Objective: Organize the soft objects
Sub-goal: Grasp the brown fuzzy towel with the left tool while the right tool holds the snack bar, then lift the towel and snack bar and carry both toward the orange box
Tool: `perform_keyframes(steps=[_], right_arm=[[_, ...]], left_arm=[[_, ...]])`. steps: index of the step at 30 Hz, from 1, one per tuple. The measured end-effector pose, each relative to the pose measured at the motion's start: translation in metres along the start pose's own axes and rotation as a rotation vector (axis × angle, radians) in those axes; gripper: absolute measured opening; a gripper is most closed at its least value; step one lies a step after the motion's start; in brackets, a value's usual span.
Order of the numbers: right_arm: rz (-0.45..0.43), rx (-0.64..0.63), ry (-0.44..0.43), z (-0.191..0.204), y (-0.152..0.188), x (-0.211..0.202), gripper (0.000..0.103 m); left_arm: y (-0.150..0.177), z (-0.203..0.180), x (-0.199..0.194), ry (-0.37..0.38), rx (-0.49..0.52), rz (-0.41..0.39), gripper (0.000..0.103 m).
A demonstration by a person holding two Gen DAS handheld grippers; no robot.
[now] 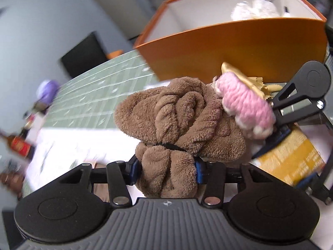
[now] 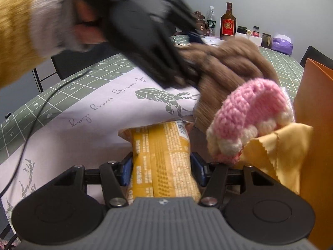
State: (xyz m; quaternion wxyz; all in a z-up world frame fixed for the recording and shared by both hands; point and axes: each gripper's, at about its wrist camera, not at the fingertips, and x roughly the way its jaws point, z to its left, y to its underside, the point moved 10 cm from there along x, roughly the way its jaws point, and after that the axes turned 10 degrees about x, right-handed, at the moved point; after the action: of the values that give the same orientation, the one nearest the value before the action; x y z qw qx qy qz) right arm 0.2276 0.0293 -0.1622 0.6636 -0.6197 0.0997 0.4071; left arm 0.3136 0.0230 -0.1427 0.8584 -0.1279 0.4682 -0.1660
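Midway through the tidy-up, the left gripper [image 1: 166, 171] clamps a tied brown fleece towel bundle [image 1: 179, 123] and the right gripper [image 2: 161, 169] a yellow printed snack packet [image 2: 162, 162], beside the orange cardboard box [image 1: 239, 48], which already holds something white and fluffy.

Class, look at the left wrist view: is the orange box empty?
No. Something white and fluffy lies inside the orange box, visible over its near wall.

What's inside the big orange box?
Inside the orange box sits something white and fluffy, blurred, at the back. The front wall hides the box's bottom, so anything lying lower cannot be seen.
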Motion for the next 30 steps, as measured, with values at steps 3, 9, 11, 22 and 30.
perform_keyframes(steps=[3, 9, 11, 22, 30], right_arm=[[-0.004, 0.001, 0.006, 0.002, 0.001, -0.001, 0.057], [-0.013, 0.006, 0.020, 0.003, 0.003, -0.004, 0.057], [-0.014, 0.008, 0.026, 0.004, 0.004, -0.005, 0.057], [-0.008, 0.047, 0.057, 0.003, 0.008, -0.012, 0.055], [-0.016, 0.026, 0.084, 0.006, 0.012, -0.015, 0.059]], left_arm=[[0.016, -0.009, -0.016, -0.008, -0.057, 0.045, 0.057], [0.020, -0.025, -0.029, -0.157, -0.194, 0.122, 0.057], [0.022, -0.023, -0.037, -0.213, -0.251, 0.152, 0.057], [0.053, -0.044, -0.098, -0.354, -0.908, 0.329, 0.058], [0.072, -0.076, -0.092, -0.379, -1.150, 0.294, 0.058]])
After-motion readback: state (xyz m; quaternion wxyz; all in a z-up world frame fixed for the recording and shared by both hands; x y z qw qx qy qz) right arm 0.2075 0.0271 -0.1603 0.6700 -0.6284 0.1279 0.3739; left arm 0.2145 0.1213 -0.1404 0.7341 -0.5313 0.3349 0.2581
